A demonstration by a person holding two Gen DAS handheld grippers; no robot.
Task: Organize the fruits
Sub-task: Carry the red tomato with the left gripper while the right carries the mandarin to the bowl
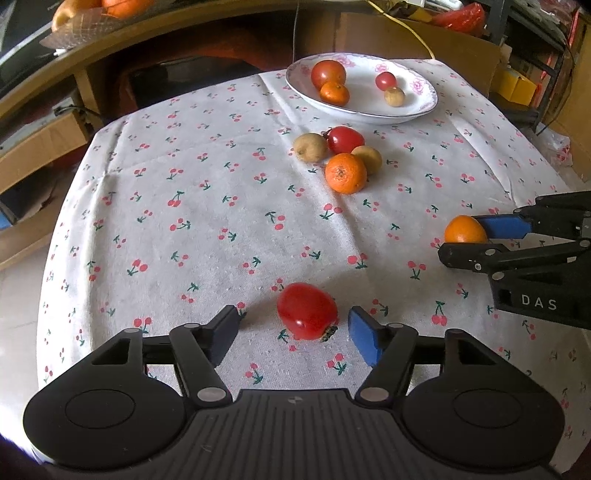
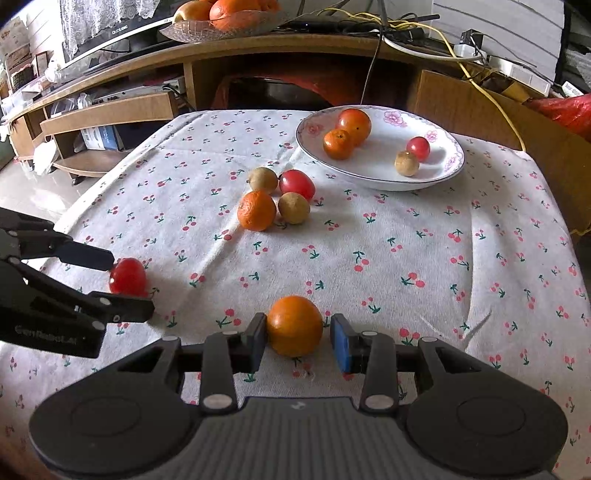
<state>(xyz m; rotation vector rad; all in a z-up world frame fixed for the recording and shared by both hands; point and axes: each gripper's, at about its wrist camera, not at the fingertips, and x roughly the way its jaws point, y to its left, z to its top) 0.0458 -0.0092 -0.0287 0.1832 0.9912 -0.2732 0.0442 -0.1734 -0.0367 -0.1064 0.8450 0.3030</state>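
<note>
My left gripper (image 1: 293, 326) is open around a red tomato (image 1: 307, 311) that lies on the tablecloth, with a gap on both sides. My right gripper (image 2: 298, 338) is open around an orange (image 2: 294, 325); the left finger touches it and the right blue pad stands apart. Each gripper shows in the other's view: the right gripper (image 1: 467, 238) and the left gripper (image 2: 125, 284). A white flowered plate (image 2: 436, 177) at the far side holds a tomato, a small orange, a cherry tomato and a brown fruit.
A cluster of loose fruit (image 2: 275, 194) lies mid-table: two brown fruits, a red tomato and an orange. The table has a cherry-print cloth (image 2: 424, 258). Behind it stand a wooden shelf unit with a fruit basket (image 2: 225, 18), cables and a cardboard box.
</note>
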